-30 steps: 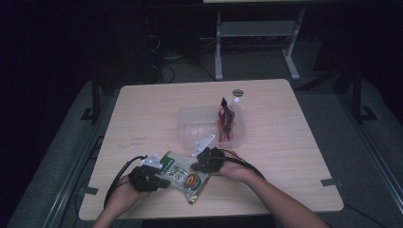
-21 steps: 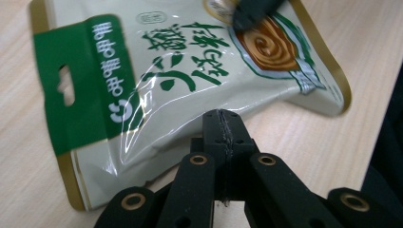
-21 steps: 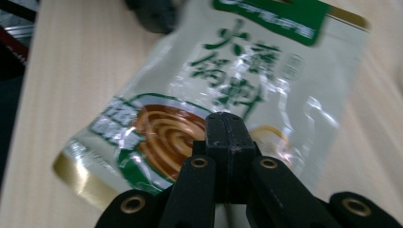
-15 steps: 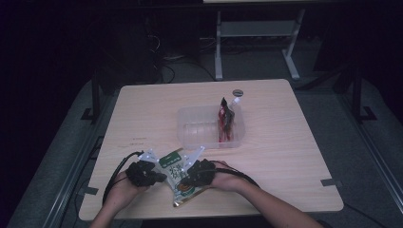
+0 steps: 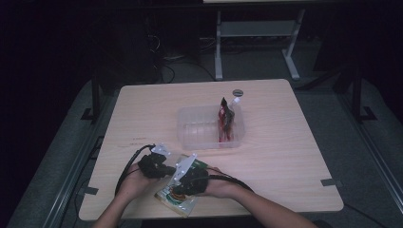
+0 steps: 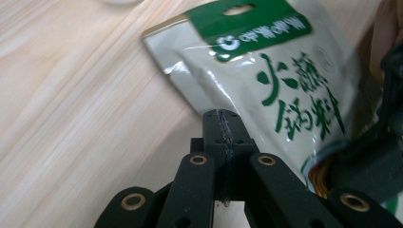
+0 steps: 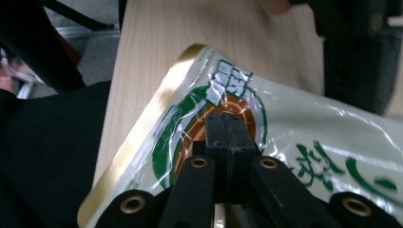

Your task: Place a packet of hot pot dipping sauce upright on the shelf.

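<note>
Near the table's (image 5: 142, 109) front edge, you had the left gripper (image 6: 223, 124) and right gripper (image 7: 227, 130) each with jaws pinched shut on the pouch (image 5: 177, 194), which lay between them, and pulling unevenly could have torn it or slipped a thin grip free.

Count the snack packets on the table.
2: a white-and-green foil packet at the near edge, between the two grippers, and a red-and-dark packet standing in the clear plastic tub. Others may lie hidden.
</note>
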`<action>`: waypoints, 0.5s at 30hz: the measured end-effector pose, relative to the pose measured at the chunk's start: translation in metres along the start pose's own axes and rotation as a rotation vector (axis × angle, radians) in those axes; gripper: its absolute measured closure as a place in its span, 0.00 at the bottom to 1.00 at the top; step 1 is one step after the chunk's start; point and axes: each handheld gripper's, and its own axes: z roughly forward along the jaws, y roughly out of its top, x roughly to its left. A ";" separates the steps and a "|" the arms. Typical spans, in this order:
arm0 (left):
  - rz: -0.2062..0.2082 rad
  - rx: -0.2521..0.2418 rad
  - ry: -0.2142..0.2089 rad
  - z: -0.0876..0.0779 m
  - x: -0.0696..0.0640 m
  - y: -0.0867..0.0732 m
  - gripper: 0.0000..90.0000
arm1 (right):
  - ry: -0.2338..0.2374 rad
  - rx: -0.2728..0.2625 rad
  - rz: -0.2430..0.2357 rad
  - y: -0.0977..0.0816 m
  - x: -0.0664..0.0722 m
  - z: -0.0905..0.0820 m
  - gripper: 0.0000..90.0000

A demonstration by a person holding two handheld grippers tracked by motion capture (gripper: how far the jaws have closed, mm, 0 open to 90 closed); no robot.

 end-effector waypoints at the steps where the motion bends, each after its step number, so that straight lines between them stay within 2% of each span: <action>1: 0.003 0.003 -0.002 0.001 0.000 0.001 1.00 | 0.009 -0.007 0.007 -0.001 -0.001 0.000 1.00; 8: 0.027 0.000 -0.025 0.006 -0.006 0.010 1.00 | 0.001 -0.012 0.007 -0.004 -0.001 -0.006 1.00; 11: 0.012 -0.029 -0.044 0.000 -0.006 0.009 0.99 | -0.012 -0.024 0.016 -0.011 -0.003 -0.019 0.98; 15: 0.002 -0.065 -0.046 -0.008 -0.008 0.006 0.90 | -0.050 -0.037 0.043 -0.021 -0.007 -0.039 0.89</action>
